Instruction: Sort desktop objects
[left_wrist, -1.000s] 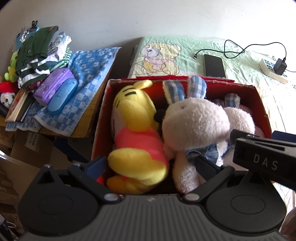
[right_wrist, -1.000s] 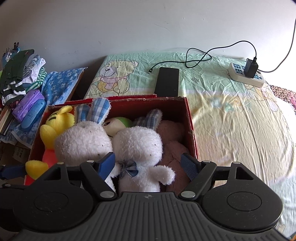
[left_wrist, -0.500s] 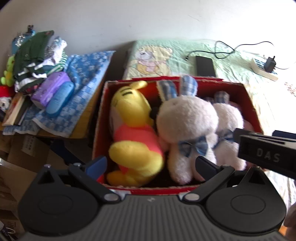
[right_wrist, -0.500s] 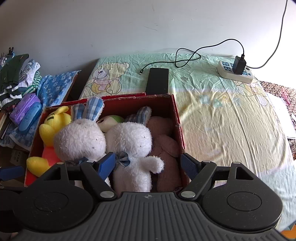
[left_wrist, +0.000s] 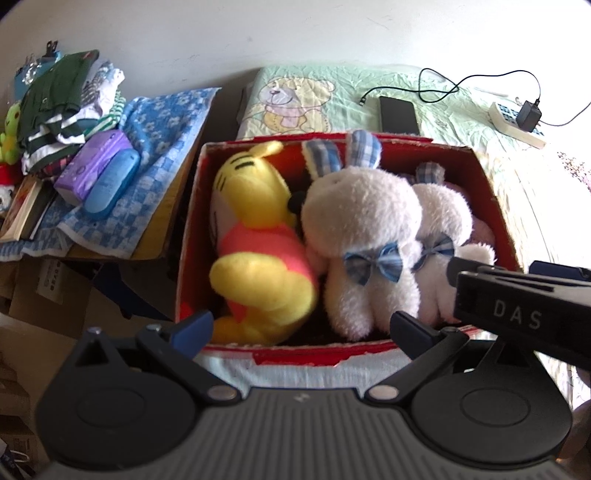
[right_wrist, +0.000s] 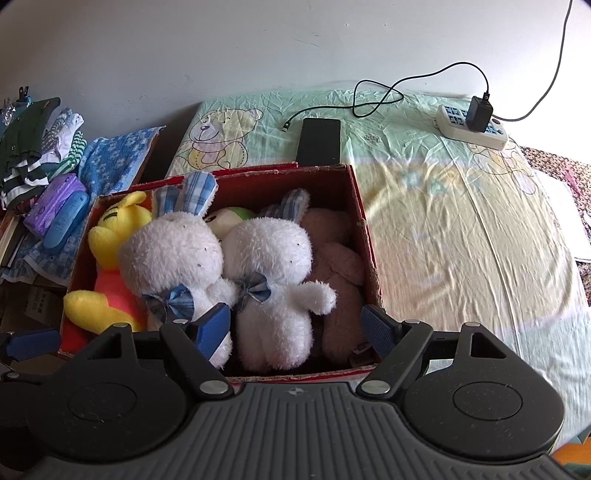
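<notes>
A red cardboard box (left_wrist: 192, 236) (right_wrist: 365, 236) on the bed holds several plush toys. A yellow bear in an orange shirt (left_wrist: 255, 236) (right_wrist: 110, 266) lies at its left. Beside it sit two white rabbits with blue checked ears and bows: a bigger one (left_wrist: 362, 229) (right_wrist: 173, 258) and a smaller one (left_wrist: 443, 225) (right_wrist: 273, 269). A pink plush (right_wrist: 336, 258) fills the right end, and a green-and-white toy (right_wrist: 229, 218) peeks out behind. My left gripper (left_wrist: 301, 326) hangs open over the box's near edge, holding nothing. My right gripper (right_wrist: 297, 326) is open and empty above the smaller rabbit.
A black phone (right_wrist: 319, 140) with a loose cable lies behind the box on the bear-print sheet (right_wrist: 443, 206). A white power strip with a charger (right_wrist: 476, 123) sits at the far right. Left of the bed: blue checked towel (left_wrist: 162, 140), purple pack (left_wrist: 94, 166), blue case (left_wrist: 112, 182), folded clothes (left_wrist: 62, 96).
Both grippers have pulled back and up from the box, so more of its near wall and the toys' bodies show. The toys have not moved.
</notes>
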